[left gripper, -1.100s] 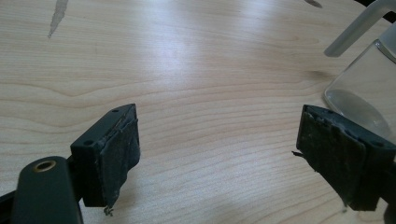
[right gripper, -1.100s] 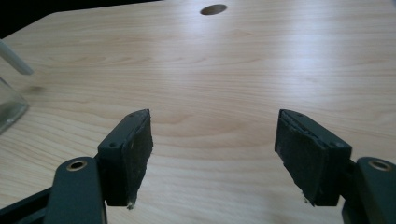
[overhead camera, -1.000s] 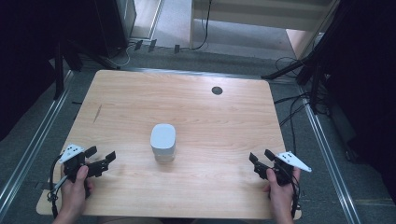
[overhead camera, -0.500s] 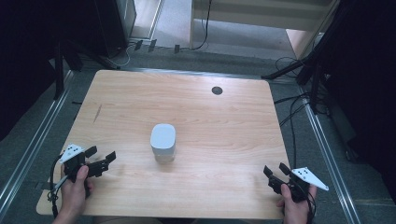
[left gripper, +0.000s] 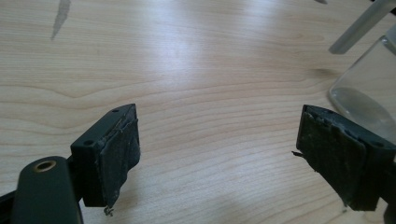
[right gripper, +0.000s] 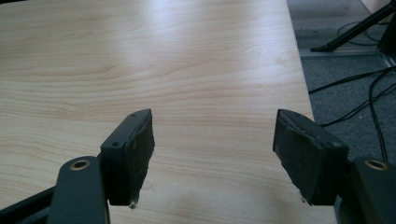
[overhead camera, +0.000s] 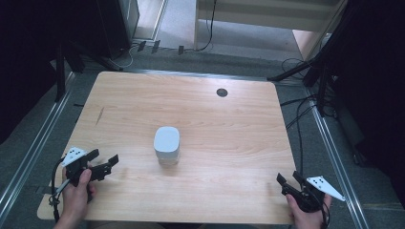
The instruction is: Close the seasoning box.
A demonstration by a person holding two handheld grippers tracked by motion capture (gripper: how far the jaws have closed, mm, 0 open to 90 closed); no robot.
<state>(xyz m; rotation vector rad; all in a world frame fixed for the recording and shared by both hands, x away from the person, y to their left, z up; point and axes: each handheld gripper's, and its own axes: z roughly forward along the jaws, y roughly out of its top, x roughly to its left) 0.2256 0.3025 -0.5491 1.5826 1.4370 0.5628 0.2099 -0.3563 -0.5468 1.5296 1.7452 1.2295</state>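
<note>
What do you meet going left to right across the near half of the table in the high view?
Left gripper → white-lidded jar at the centre → right gripper at the table's near right corner.

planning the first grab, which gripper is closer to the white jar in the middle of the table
Left. The left gripper sits just off the white jar's left side, jaws open toward it. The right gripper is much farther off, near the table's front right corner, also open.
</note>
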